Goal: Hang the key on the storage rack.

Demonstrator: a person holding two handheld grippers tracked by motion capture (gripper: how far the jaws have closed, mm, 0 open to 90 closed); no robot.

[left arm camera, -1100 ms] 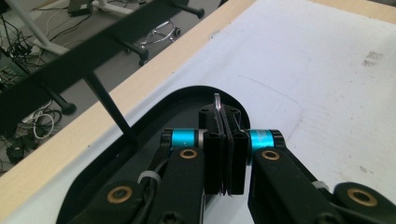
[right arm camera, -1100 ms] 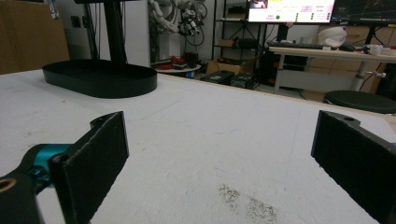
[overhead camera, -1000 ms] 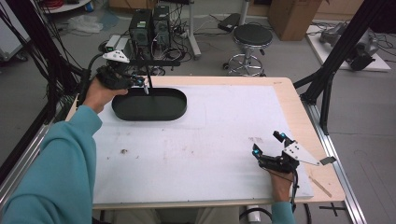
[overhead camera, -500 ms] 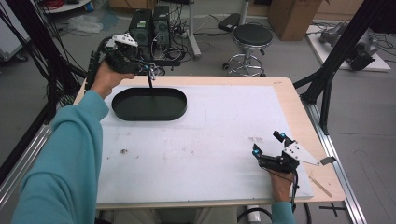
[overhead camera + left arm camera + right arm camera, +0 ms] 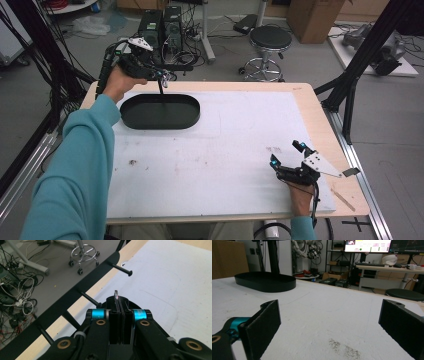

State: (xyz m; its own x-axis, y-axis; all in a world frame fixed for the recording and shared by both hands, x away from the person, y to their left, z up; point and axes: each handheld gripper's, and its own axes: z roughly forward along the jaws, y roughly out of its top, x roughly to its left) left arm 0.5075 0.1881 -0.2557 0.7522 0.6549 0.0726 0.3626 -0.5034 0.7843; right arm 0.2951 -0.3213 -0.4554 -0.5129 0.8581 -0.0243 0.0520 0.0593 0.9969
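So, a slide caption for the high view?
Left gripper lifts a slim black piece above the oval tray; right gripper rests open.

Thin, perhaps metallic sliver (image 5: 116,298) between shut jaws, identity too small to tell

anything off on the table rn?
Mostly tidy. Dark smudges mark the white mat, one near its left edge and one by the right gripper. The black oval tray sits flat.

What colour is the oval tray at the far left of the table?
Black all over, walls and floor alike. The oval tray shows best in the high view.
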